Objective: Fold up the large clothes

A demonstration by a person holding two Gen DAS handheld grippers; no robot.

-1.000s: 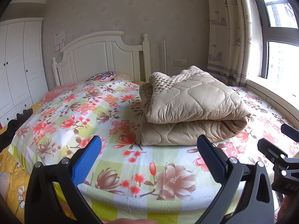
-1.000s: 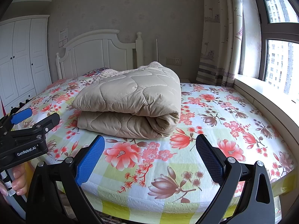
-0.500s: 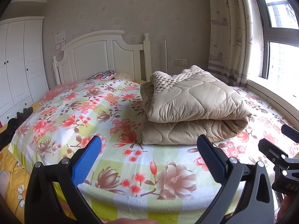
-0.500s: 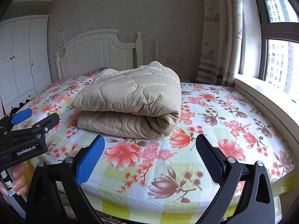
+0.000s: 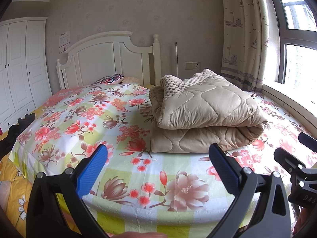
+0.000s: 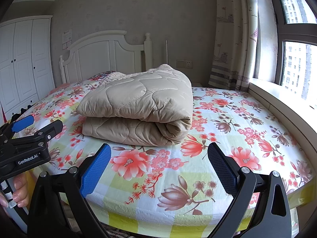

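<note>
A folded beige quilted blanket (image 5: pixel 206 115) lies in a thick stack on the floral bed sheet (image 5: pixel 83 123); it also shows in the right wrist view (image 6: pixel 138 109). My left gripper (image 5: pixel 157 167) is open and empty, held near the bed's foot edge, short of the blanket. My right gripper (image 6: pixel 158 164) is open and empty, also at the foot edge, short of the blanket. The left gripper shows at the left of the right wrist view (image 6: pixel 33 128). Part of the right gripper's body shows at the right edge of the left wrist view.
A white headboard (image 5: pixel 107 61) stands at the far end with a patterned pillow (image 5: pixel 112 78) below it. A white wardrobe (image 5: pixel 17 67) is at the left. A curtain (image 6: pixel 233 39) and window sill (image 6: pixel 281 97) run along the right. Yellow bedding (image 5: pixel 11 190) hangs low left.
</note>
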